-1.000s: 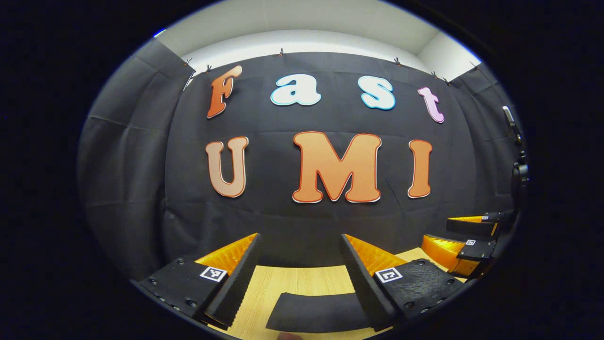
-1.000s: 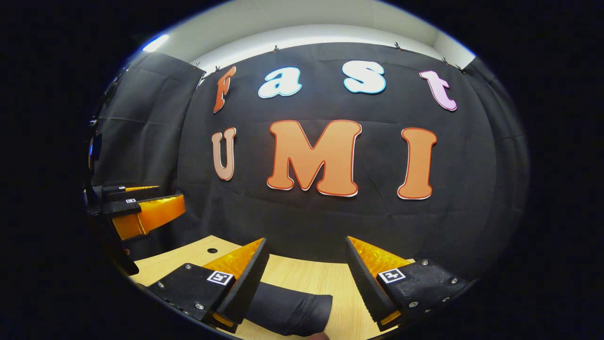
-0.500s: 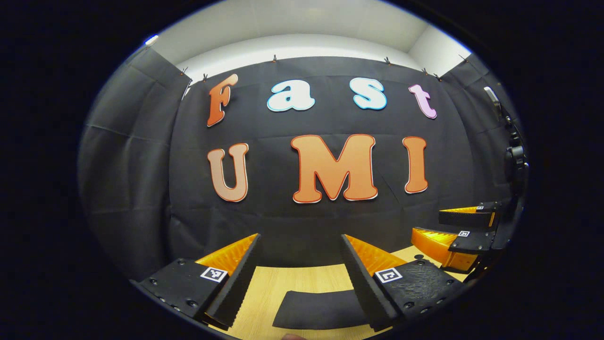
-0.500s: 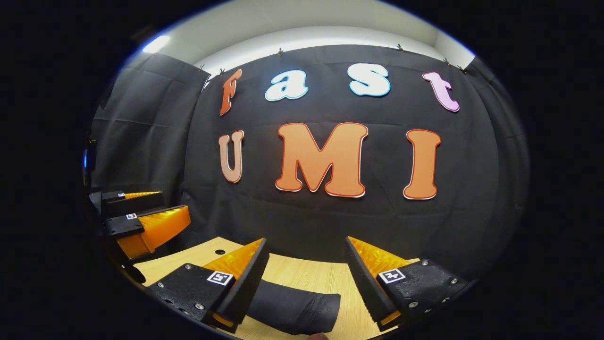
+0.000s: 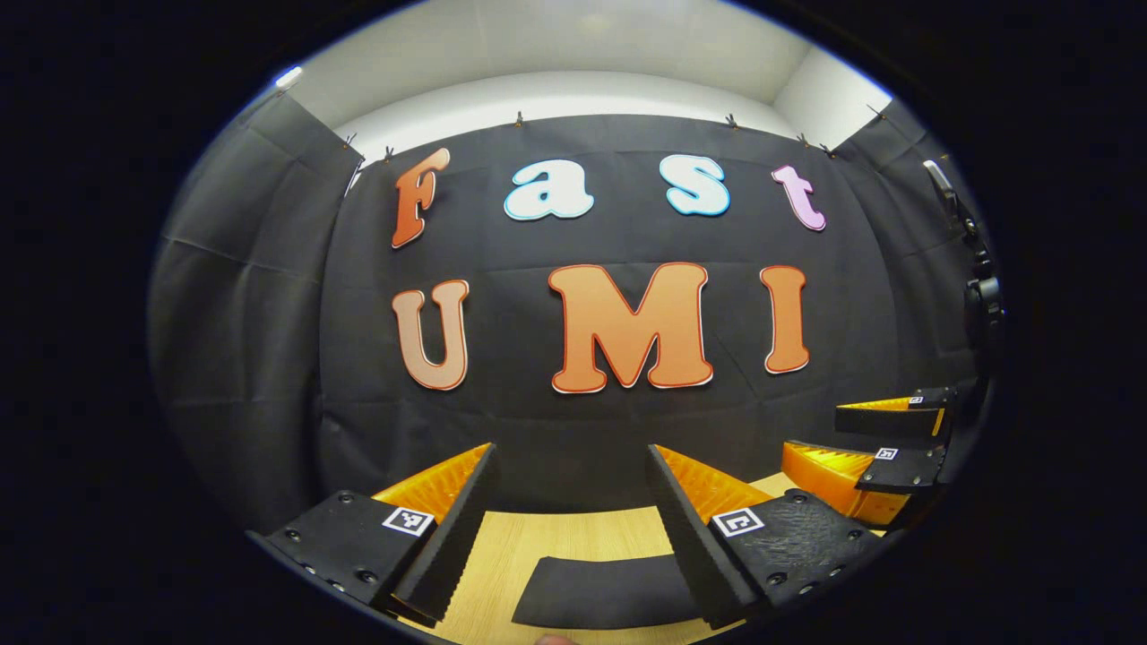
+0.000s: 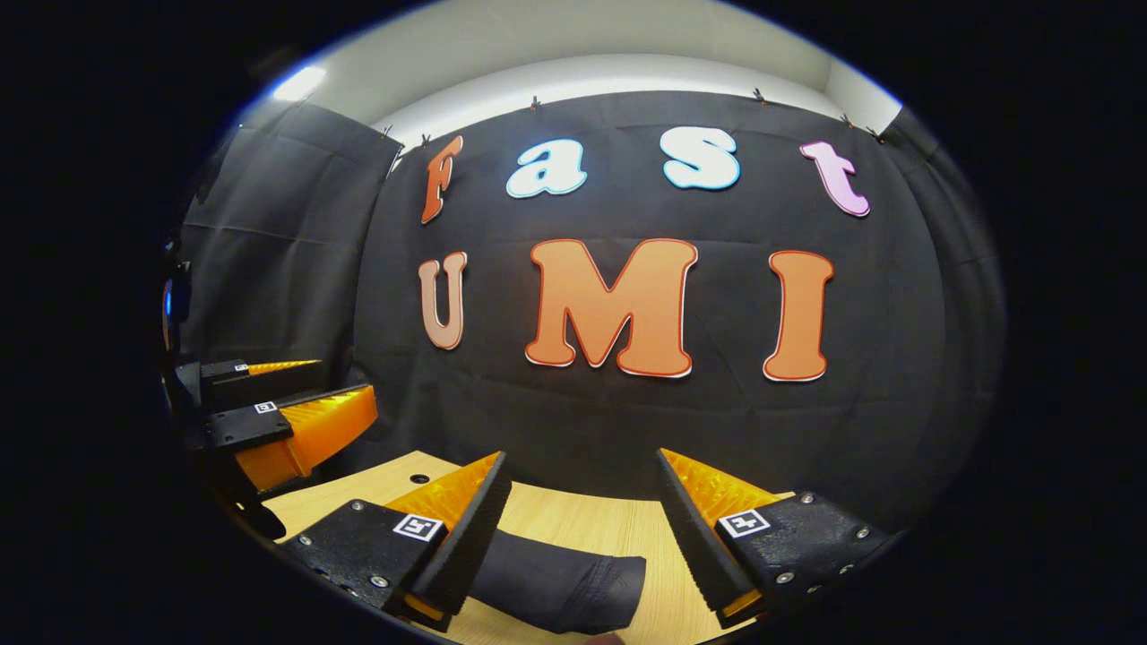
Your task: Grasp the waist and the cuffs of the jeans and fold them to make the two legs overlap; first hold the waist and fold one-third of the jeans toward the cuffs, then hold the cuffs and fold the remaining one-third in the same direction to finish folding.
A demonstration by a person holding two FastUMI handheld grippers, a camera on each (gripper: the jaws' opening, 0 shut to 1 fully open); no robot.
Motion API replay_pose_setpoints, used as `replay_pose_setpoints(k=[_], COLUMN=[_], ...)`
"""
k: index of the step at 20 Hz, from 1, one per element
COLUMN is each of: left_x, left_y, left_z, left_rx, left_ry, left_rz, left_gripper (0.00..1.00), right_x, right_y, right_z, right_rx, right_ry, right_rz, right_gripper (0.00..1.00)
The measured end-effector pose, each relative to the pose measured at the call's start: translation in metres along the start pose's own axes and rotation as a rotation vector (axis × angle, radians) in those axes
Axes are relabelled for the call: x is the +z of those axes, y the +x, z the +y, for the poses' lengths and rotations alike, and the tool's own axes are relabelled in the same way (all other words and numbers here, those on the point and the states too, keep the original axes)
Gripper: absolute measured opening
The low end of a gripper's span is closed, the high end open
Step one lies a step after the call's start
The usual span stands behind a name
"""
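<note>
While both grippers hover with jaws spread, gripping nothing, the dark jeans (image 6: pixel 560 584) lie flat on the wooden worktop (image 6: pixel 573 524), bare wood around their edge.

Black cloth walls (image 5: pixel 573 430) close the booth on three sides, clipped up beneath a white ceiling (image 6: pixel 582 45). A pale wooden desk (image 6: pixel 573 524) meets the back wall.

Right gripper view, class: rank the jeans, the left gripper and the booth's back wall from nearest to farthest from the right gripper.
1. The jeans: on the table, just ahead of the open right gripper, toward its left finger.
2. The left gripper: off to the left, above the table edge.
3. The back wall: behind the table, farthest.
</note>
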State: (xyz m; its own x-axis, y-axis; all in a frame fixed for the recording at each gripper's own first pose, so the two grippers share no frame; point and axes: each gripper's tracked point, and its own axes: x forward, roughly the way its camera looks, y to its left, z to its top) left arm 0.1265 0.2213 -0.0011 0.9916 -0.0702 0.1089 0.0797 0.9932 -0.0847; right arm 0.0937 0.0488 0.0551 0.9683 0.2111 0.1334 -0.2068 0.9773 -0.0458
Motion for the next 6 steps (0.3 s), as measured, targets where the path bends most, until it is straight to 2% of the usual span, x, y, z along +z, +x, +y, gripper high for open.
replay_pose_setpoints(k=[6], left_x=[-0.0073], left_y=[-0.0074], left_z=[-0.0108], left_rx=[-0.014], left_ry=[0.011], left_rz=[0.006], left_gripper=[0.96], right_x=[-0.0008], right_y=[-0.0031], right_z=[0.0008], right_rx=[-0.003], right_ry=[0.001], right_rz=[-0.003], right_gripper=[0.96])
